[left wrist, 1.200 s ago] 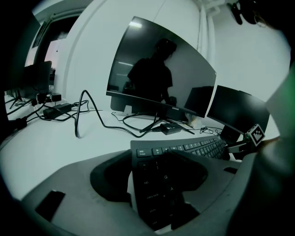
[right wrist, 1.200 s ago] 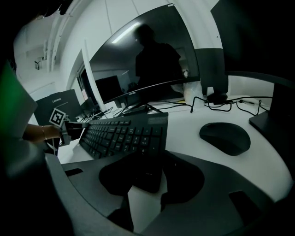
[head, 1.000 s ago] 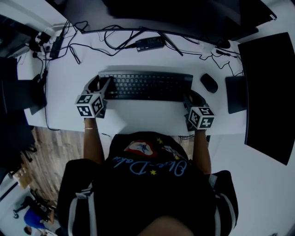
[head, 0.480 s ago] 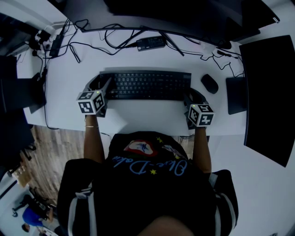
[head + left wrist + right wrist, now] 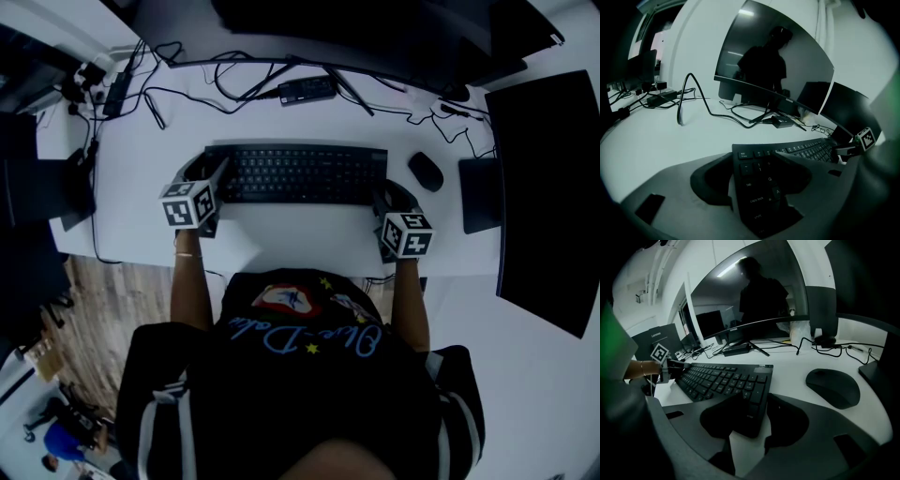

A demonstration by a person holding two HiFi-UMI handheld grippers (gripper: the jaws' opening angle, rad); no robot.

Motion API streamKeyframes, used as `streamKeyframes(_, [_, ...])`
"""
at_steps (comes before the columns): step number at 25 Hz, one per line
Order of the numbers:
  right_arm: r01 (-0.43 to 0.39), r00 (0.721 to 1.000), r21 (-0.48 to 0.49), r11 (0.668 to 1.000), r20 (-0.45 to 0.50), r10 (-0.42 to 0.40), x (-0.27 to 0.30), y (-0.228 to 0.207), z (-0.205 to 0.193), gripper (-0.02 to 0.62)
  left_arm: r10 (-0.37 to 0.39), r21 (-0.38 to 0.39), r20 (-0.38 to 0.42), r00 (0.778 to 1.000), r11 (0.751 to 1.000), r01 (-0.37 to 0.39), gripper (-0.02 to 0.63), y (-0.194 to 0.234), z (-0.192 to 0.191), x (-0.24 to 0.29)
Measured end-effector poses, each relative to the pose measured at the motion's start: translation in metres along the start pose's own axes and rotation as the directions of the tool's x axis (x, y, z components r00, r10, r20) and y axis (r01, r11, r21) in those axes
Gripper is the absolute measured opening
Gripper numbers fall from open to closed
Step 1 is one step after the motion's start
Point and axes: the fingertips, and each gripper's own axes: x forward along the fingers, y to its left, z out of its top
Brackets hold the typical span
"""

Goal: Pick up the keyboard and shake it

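Keyboard: the black keyboard [image 5: 295, 173] lies lengthwise in the middle of the white desk [image 5: 281, 234], nearer the front edge than the back. It looks level. I cannot tell whether it rests on the desk top or is just clear of it.
Left gripper: the left gripper [image 5: 203, 169] is at the keyboard's left front corner, pointing forward and down. Its jaws stand at a middling width and hold that corner. In the left gripper view one jaw lies against the left end and the other sits over the keys around caps lock and A.
Right gripper: the right gripper [image 5: 394, 195] is at the keyboard's right front corner, mirroring the left one. Its jaws stand about half wide and hold that corner. In the right gripper view one jaw lies over the last keys and the other has its tip against the right end.
Mouse: a black mouse [image 5: 426, 170] sits just beside the keyboard's right end, apart from the right gripper.
Monitor: a curved monitor [image 5: 356, 33] stands along the desk's back edge.
Power brick: a black power brick [image 5: 305, 90] lies between the monitor and the keyboard.
Cables: black cables [image 5: 187, 94] loop across the back left part of the desk.
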Motion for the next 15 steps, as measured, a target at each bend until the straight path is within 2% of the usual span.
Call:
streamKeyframes(7, [0.004, 1.000, -0.039, 0.999, 0.006, -0.004, -0.001, 0.000, 0.002, 0.139, 0.012, 0.001, 0.027, 1.000, 1.000, -0.012, 0.230, 0.001, 0.001, -0.002])
streamKeyframes(9, [0.022, 1.000, -0.042, 0.999, 0.004, -0.022, -0.002, -0.003, 0.003, 0.159, 0.015, -0.002, 0.041, 0.999, 1.000, -0.015, 0.230, 0.001, 0.002, -0.004])
streamKeyframes(15, [0.072, 0.993, -0.008, 0.997, 0.091, -0.071, -0.015, -0.008, 0.026, 0.160, 0.040, -0.005, 0.100, 0.994, 0.999, -0.039, 0.230, 0.004, 0.010, -0.018])
